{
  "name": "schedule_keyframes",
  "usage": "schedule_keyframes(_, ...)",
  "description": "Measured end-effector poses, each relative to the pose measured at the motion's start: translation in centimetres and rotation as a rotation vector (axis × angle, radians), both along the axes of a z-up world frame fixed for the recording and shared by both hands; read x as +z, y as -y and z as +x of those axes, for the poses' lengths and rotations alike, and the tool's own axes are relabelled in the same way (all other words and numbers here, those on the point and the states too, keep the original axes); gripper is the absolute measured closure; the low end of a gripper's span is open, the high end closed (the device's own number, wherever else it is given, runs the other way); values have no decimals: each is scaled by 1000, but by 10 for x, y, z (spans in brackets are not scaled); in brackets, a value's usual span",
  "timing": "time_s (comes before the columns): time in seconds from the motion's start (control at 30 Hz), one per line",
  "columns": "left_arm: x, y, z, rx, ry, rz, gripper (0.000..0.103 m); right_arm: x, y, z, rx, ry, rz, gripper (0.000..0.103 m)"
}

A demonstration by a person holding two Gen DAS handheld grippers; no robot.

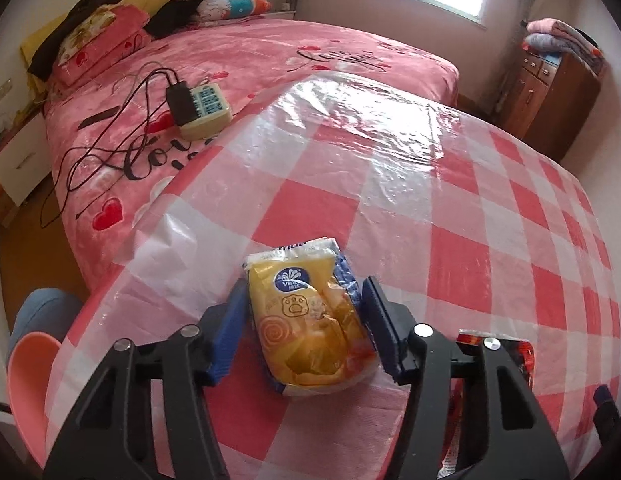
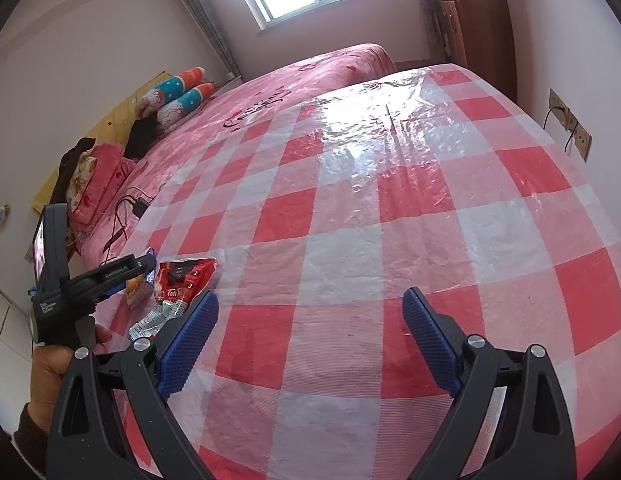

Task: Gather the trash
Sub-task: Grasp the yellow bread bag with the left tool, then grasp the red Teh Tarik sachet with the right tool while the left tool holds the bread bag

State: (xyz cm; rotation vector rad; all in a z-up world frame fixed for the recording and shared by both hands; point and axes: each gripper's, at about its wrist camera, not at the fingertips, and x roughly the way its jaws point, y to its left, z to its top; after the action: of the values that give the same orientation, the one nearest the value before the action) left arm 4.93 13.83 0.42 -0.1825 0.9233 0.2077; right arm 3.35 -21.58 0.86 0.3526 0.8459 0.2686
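A yellow and blue tissue packet (image 1: 310, 320) lies on the red-and-white checked tablecloth (image 1: 390, 184). My left gripper (image 1: 306, 300) is open with one blue finger on each side of the packet; the left pad (image 1: 230, 328) touches it, the right pad (image 1: 380, 328) stands a little apart. A red snack wrapper (image 1: 522, 352) lies just right of the gripper, partly hidden by it. In the right wrist view the left gripper (image 2: 142, 272) sits over the packet (image 2: 136, 288), beside the red wrapper (image 2: 186, 280) and a crumpled silver wrapper (image 2: 150, 322). My right gripper (image 2: 310, 320) is open and empty above the cloth.
A pink bed (image 1: 270, 52) adjoins the table's far side, with a charger box and black cables (image 1: 198, 104) and pillows (image 1: 226, 0). A pink bin (image 1: 30, 380) stands at the table's left edge. A wooden cabinet (image 1: 550, 92) stands at the right wall.
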Motion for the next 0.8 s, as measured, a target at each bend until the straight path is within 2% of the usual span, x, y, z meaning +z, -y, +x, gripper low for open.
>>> schedule_keyframes(0.3,2,35,-33,-137,0,-45,49,1,0,0,20,-4,22,11)
schedule_keyframes(0.57,5,73,-74,-292,-10,-152,49,6,-7,-6,44,16,-15,11)
schedule_keyframes(0.7,7,78,-86,-326,-16,-169,50,6,-16,-7,80,23,-46,11)
schedule_keyframes(0.8,9,69,-93,-307,-8,-171,50,6,-28,-6,132,22,-59,11)
